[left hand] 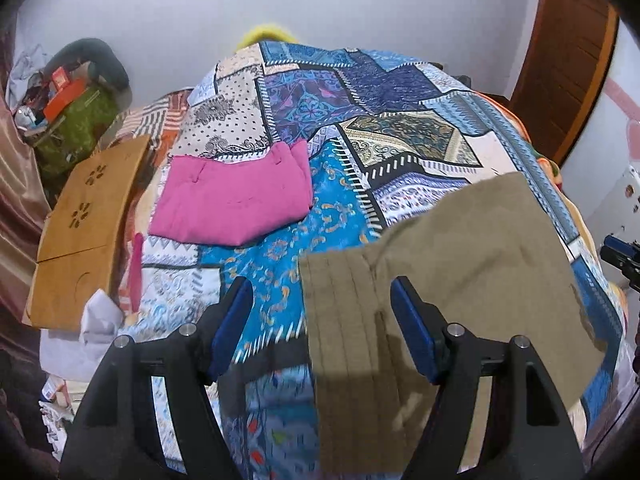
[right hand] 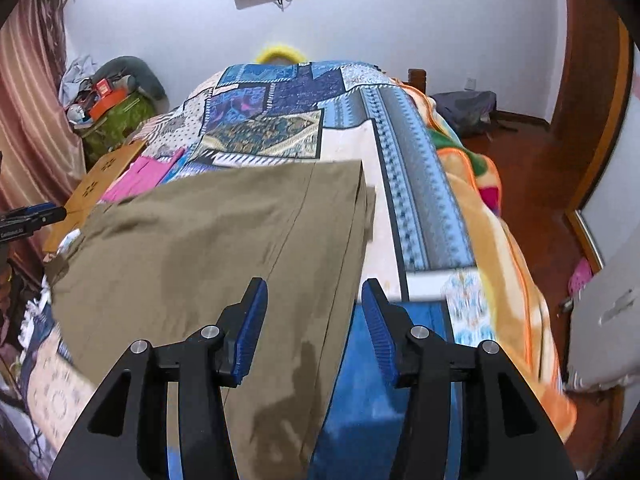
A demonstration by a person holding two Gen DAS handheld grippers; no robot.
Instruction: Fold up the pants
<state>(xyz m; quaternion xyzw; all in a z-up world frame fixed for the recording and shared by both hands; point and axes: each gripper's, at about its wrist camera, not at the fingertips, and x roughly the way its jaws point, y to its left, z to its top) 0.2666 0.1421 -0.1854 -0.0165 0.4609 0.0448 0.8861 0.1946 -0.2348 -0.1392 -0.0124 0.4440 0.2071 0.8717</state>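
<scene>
**Both grippers open above olive pants on bed**

Left gripper (left hand: 322,320): jaws apart, holding nothing, positioned over the left edge of the olive pants (left hand: 460,280). Right gripper (right hand: 314,320): jaws apart, empty, over the pants' right edge. The pants lie folded flat on the patchwork bedspread (left hand: 340,92). Farther left on the bedspread lies a folded pink garment (left hand: 232,204). Beside it rests a wooden board (left hand: 84,224).

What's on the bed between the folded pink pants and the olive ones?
Only bare patchwork bedspread separates the pink pants from the olive pants, seen in the left wrist view.
</scene>
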